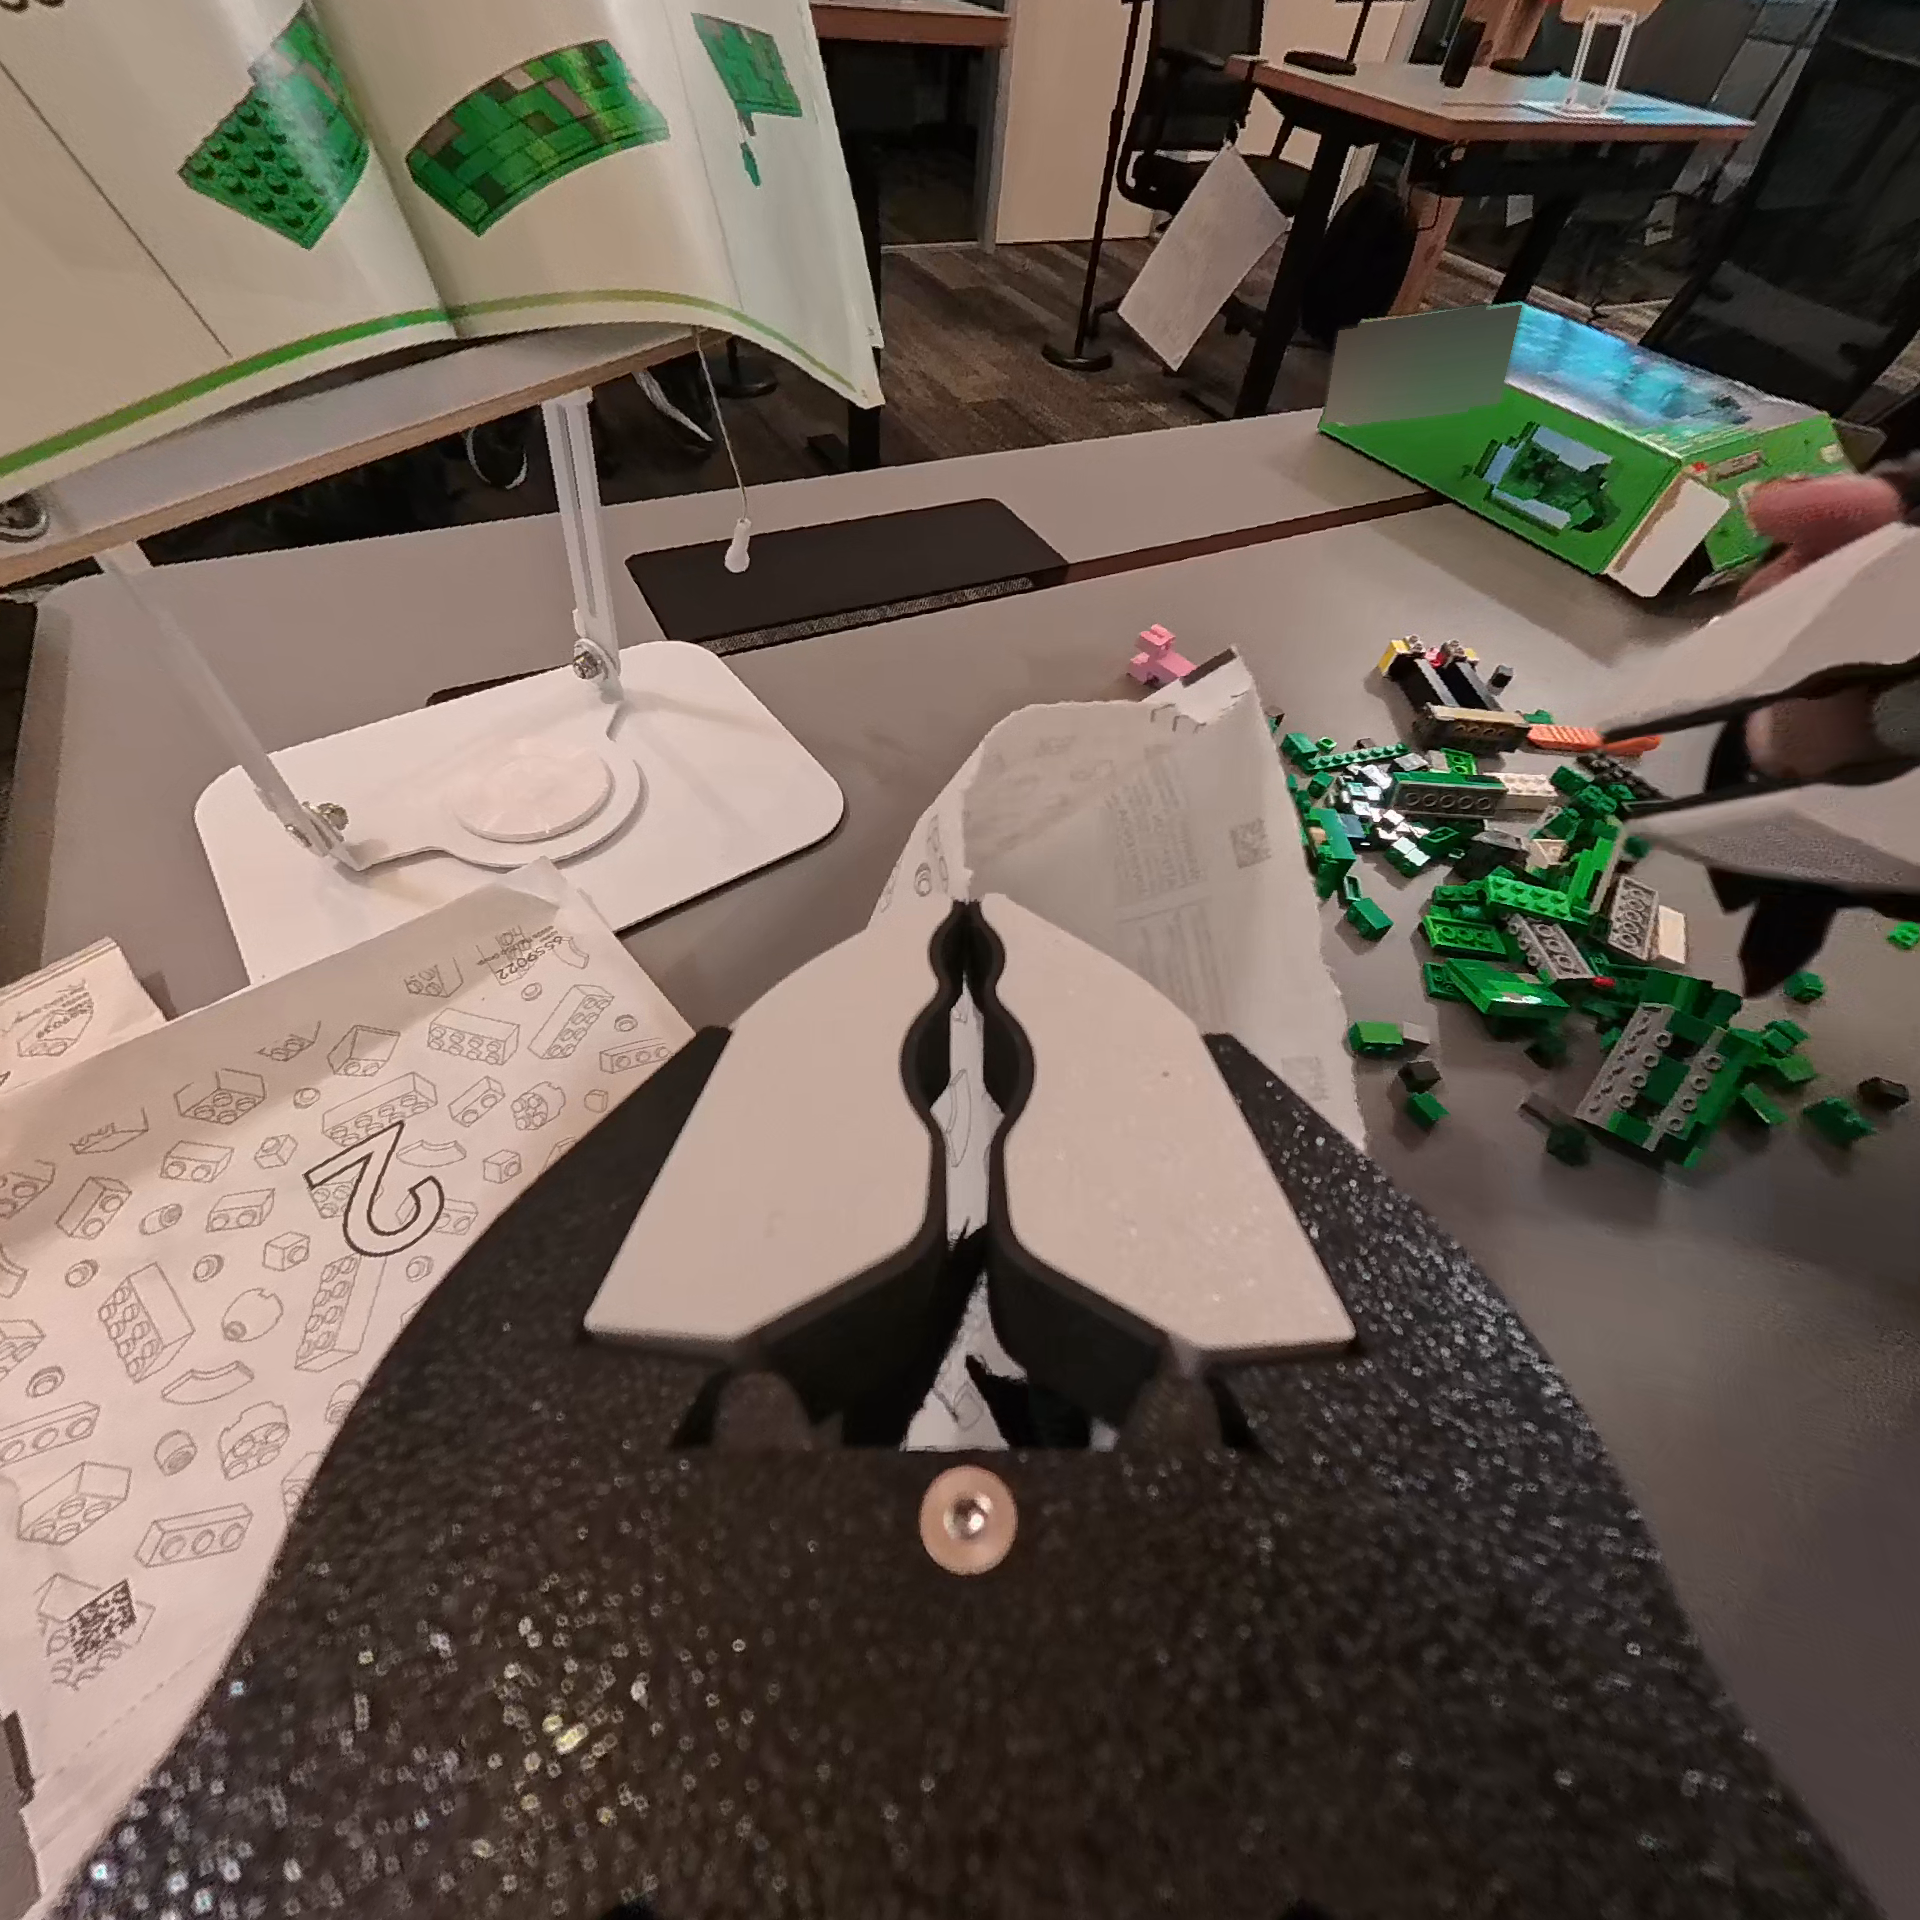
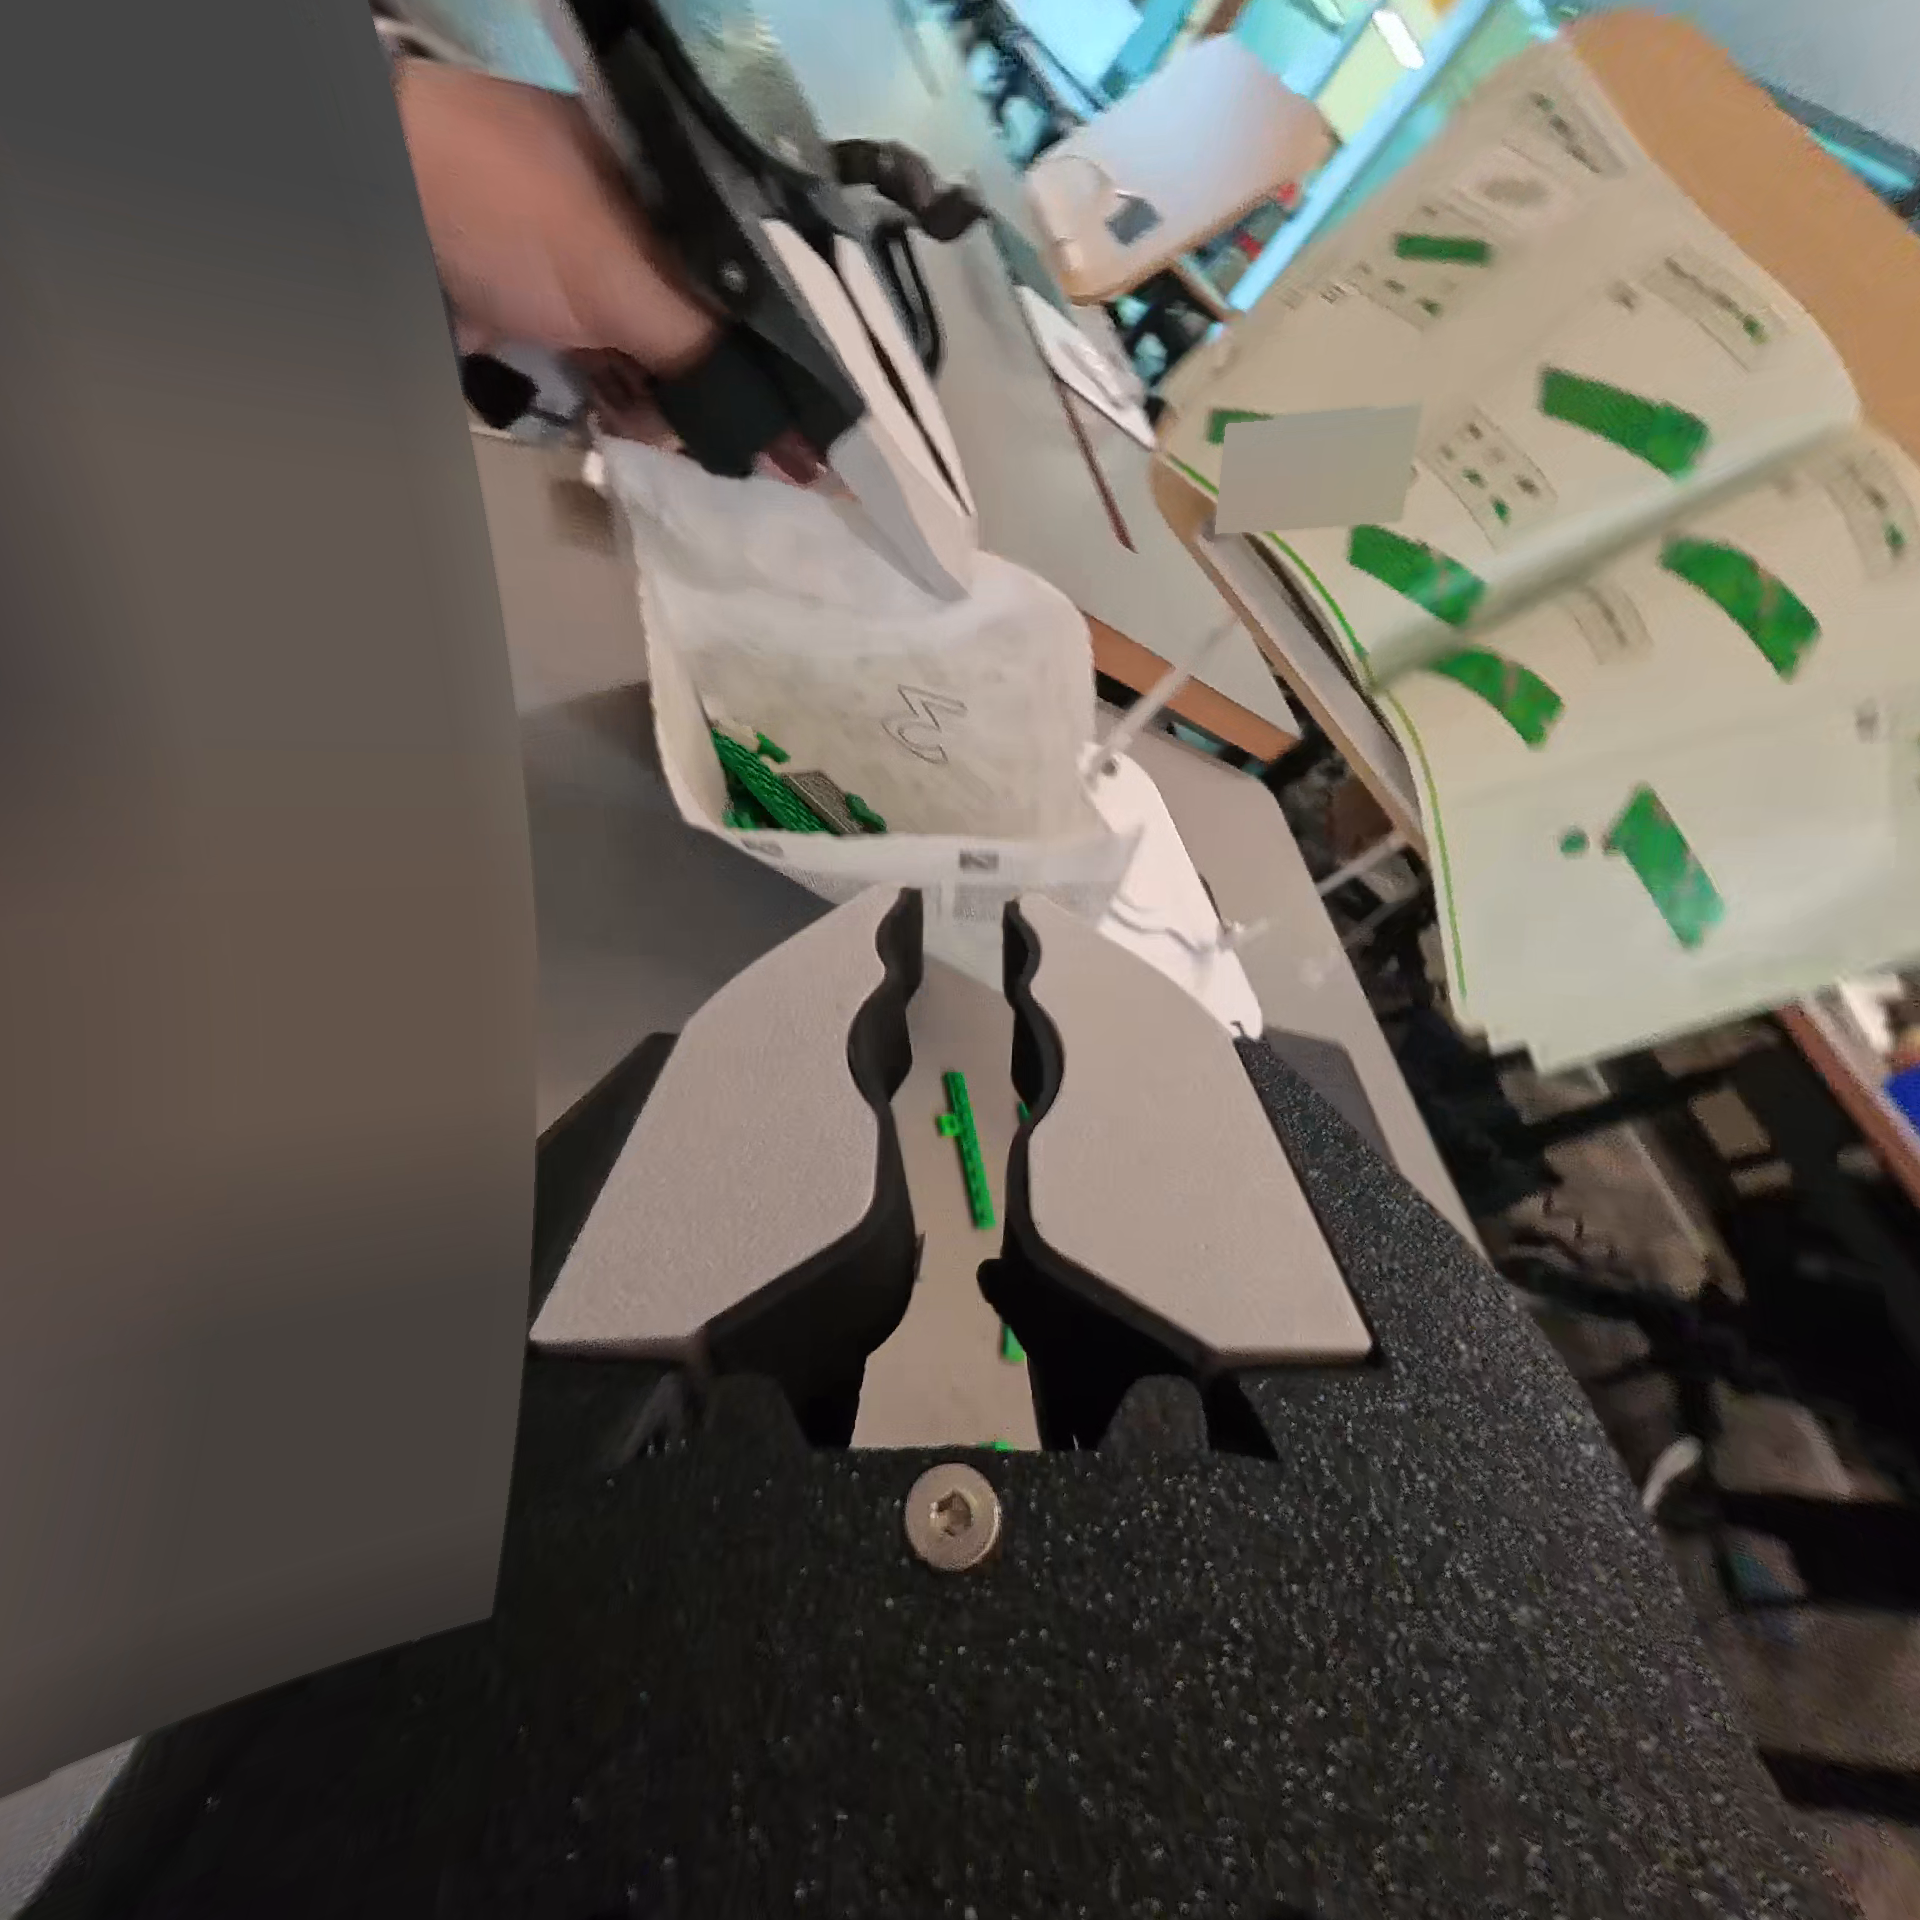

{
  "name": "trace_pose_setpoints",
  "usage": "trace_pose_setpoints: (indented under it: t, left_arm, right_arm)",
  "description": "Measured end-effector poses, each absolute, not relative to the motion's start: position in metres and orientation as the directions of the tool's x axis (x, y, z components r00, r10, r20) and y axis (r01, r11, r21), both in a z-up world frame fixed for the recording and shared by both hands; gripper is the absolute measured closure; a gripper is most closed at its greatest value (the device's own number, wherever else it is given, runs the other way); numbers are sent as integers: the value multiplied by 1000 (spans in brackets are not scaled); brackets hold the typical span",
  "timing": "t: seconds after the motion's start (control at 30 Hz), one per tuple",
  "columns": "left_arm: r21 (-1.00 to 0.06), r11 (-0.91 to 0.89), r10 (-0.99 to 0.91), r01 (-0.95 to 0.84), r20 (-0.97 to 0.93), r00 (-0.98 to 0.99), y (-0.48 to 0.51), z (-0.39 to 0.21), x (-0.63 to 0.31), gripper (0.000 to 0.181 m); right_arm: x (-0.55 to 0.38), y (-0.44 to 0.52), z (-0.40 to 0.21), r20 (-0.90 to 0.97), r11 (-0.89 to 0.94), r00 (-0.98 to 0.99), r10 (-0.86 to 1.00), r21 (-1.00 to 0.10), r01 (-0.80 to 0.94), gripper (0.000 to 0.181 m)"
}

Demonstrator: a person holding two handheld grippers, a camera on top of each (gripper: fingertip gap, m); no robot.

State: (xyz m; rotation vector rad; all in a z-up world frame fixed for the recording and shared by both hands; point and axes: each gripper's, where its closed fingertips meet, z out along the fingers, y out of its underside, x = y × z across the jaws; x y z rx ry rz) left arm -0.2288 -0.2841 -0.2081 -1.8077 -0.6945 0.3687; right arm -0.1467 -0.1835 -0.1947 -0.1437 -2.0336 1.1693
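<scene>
left gripper (image 1: 968, 920): jaws pinched on the torn paper bag (image 1: 1132, 831), which rises ahead, its open mouth toward the loose bricks (image 1: 1558, 914) on the tabletop (image 1: 1195, 499) | right gripper (image 2: 961, 914): jaws narrowly parted around the bag's lower edge, grip uncertain; this view blurred

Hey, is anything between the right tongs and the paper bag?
Nothing visible. The right tongs are open, facing the bag held by the left tongs; only loose bricks lie on the table below.
</scene>
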Motion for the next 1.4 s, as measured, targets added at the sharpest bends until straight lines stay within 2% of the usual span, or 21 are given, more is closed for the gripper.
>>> trace_pose_setpoints:
  t: [0.03, 0.2, 0.37, 0.6, 0.8, 1.03, 1.4]
  left_arm:
    - [-936, -218, 623, 278, 86, 778, -284, -209, -229, 181]
    - [-936, -220, 628, 275, 80, 774, -285, -209, -230, 181]
    - [-939, -219, 634, 265, 70, 770, -286, -208, -231, 181]
    - [-936, -242, 639, 254, 44, 768, -281, -210, -232, 181]
    - [-940, -246, 648, 234, 20, 762, -278, -210, -233, 181]
    - [-945, -247, 653, 213, 0, 758, -275, -209, -234, 181]
    - [-956, -230, 650, 181, -13, 760, -277, -198, -229, 181]
  right_arm:
    - [-146, -174, -197, 539, 546, -680, 496, -803, -239, 167]
    - [-141, -136, -213, 440, 413, -546, 713, -893, -179, 168]
    - [-139, -113, -225, 419, 357, -383, 823, -907, -224, 168]
    - [-133, -96, -226, 519, 449, -231, 823, -843, -296, 165]
    - [-131, -83, -224, 507, 447, -138, 850, -836, -320, 169]
    - [-127, -90, -226, 572, 509, -124, 811, -793, -333, 181]
    - [-131, -87, -230, 563, 508, -128, 816, -806, -305, 181]
